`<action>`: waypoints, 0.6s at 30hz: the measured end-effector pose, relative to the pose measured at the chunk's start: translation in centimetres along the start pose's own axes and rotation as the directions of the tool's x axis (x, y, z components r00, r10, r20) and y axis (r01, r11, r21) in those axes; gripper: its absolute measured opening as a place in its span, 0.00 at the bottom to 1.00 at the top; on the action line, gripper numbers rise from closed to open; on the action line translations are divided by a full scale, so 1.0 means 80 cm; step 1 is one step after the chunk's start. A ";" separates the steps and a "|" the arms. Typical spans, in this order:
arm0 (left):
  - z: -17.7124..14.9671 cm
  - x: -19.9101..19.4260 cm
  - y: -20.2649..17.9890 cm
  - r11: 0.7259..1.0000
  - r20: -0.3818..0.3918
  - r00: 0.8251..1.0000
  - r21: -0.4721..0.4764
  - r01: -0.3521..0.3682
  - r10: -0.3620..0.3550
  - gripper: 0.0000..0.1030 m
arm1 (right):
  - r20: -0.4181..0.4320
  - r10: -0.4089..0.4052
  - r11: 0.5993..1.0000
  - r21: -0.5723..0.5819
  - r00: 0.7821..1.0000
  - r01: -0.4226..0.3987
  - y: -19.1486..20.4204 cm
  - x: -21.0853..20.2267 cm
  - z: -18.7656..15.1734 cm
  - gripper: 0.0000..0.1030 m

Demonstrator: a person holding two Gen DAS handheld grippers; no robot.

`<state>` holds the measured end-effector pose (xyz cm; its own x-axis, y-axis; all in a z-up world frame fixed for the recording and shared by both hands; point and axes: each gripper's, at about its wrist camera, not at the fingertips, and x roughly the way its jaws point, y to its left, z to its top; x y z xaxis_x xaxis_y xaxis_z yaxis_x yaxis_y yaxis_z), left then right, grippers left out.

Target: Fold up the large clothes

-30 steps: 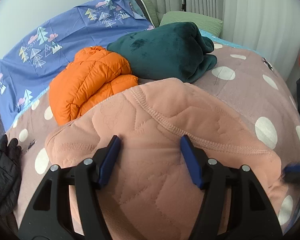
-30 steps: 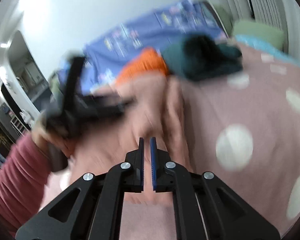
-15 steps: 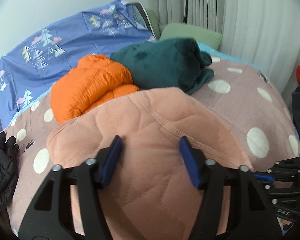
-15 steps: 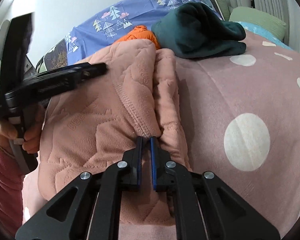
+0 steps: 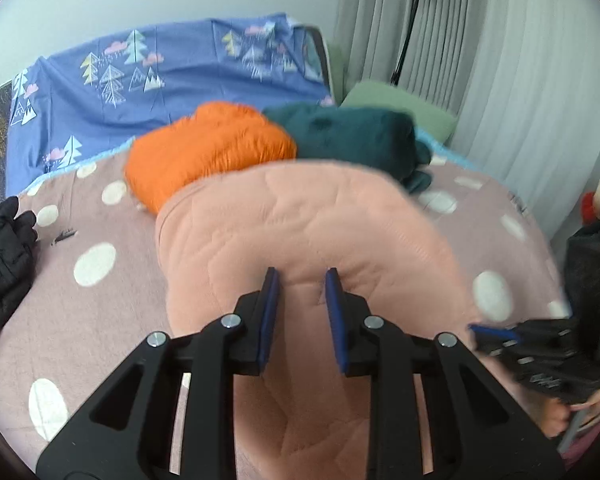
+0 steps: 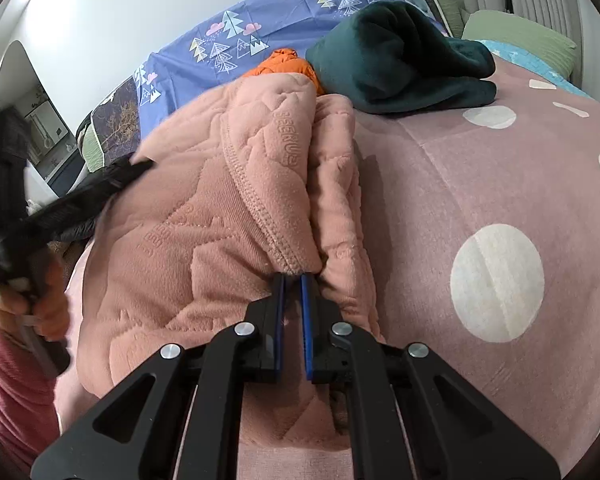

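A pink quilted garment (image 5: 300,224) lies folded in a mound on the dotted bedspread (image 5: 80,320); it also shows in the right wrist view (image 6: 204,208). My left gripper (image 5: 300,276) hovers over its near part with jaws partly open and nothing between them. My right gripper (image 6: 293,278) sits at the garment's stitched hem (image 6: 268,220) at the right side, its jaws nearly closed with a narrow gap; the hem edge sits right at the tips. The right gripper also appears at the right of the left wrist view (image 5: 540,344), and the left gripper at the left of the right wrist view (image 6: 60,200).
A folded orange puffer jacket (image 5: 204,148) and a folded dark green fleece (image 5: 352,136) lie behind the pink garment. A black jacket (image 5: 0,256) lies at the bed's left edge. A blue tree-print sheet (image 5: 140,76), a green pillow (image 5: 396,108) and curtains (image 5: 500,60) stand behind.
My left gripper has pulled back and risen, and its jaws have narrowed. My right gripper's jaws have opened slightly at the hem. The garment has stayed in place.
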<state>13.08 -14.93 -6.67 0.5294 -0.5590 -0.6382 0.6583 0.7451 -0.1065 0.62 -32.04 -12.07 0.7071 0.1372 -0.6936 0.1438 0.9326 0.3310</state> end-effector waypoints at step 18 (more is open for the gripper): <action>0.001 0.012 -0.009 0.999 -0.025 0.999 0.035 -0.028 0.029 0.22 | 0.115 0.019 0.995 -0.103 0.993 -0.007 0.033 -0.052 0.123 0.18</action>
<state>13.15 -16.07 -7.14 0.5347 -0.5280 -0.6598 0.6615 0.7474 -0.0620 4.84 -33.44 -2.04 0.7850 0.1158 -0.6086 0.0665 0.9610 0.2685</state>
